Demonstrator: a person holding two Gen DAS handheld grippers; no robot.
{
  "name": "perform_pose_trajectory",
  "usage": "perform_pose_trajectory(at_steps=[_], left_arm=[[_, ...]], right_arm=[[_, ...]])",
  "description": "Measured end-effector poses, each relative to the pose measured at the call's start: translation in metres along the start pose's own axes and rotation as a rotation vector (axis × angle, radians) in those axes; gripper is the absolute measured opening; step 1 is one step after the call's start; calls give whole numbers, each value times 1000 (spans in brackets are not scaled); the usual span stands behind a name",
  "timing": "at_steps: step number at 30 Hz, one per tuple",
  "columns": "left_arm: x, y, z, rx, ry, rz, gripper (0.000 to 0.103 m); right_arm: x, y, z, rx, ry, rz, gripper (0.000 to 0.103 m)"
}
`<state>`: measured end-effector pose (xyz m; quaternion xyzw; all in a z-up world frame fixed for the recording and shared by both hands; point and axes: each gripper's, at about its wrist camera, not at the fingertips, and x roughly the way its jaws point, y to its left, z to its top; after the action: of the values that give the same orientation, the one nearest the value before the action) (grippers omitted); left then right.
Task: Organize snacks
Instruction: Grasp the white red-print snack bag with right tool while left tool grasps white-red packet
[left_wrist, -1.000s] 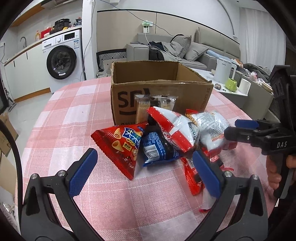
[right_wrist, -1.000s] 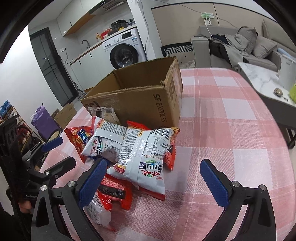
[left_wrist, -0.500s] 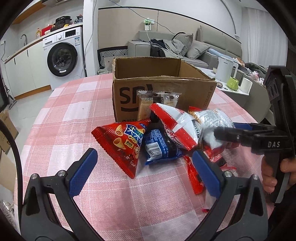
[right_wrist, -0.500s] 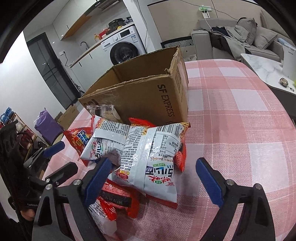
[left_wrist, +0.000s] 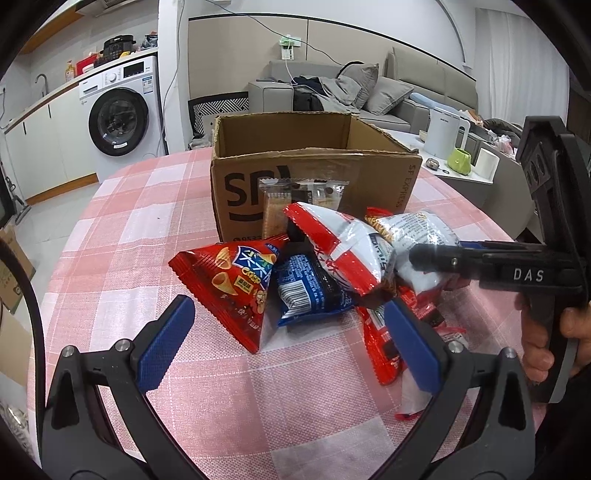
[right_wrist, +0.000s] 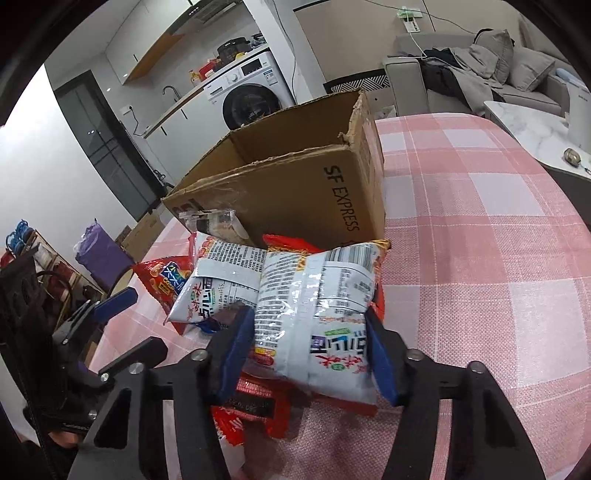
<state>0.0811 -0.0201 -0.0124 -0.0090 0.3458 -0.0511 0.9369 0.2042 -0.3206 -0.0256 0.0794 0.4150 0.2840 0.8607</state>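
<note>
A pile of snack bags lies on the pink checked tablecloth (left_wrist: 110, 229) in front of an open cardboard box (left_wrist: 314, 173). My right gripper (right_wrist: 310, 350) has closed its blue pads on a white and red snack bag (right_wrist: 317, 302), which still rests on the pile; that bag also shows in the left wrist view (left_wrist: 417, 236). My left gripper (left_wrist: 288, 347) is open and empty, low over the table, just short of a red triangular chips bag (left_wrist: 236, 284) and a blue packet (left_wrist: 310, 288). A second white and red bag (left_wrist: 343, 247) lies beside them.
A clear biscuit packet (left_wrist: 303, 199) leans against the box front. More red packets (right_wrist: 255, 402) lie under the pile. Behind the table stand a washing machine (left_wrist: 122, 114), a sofa (left_wrist: 332, 92) and a side table with a white kettle (left_wrist: 445, 136).
My right gripper moved forward onto the pile and closed its jaws from wide open onto the white and red bag. The left gripper stayed open and nearly still.
</note>
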Motion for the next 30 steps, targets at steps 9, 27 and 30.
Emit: perform_pose_trajectory(at_steps=[9, 27, 30], left_arm=[[-8, -8, -1, 28, -7, -51, 102], [-14, -72, -20, 194, 64, -182, 99], [-11, -81, -26, 214, 88, -203, 95]], right_arm=[[-19, 8, -1, -37, -50, 22, 48], [-54, 24, 1, -103, -98, 19, 48], [-52, 20, 2, -97, -94, 14, 48]])
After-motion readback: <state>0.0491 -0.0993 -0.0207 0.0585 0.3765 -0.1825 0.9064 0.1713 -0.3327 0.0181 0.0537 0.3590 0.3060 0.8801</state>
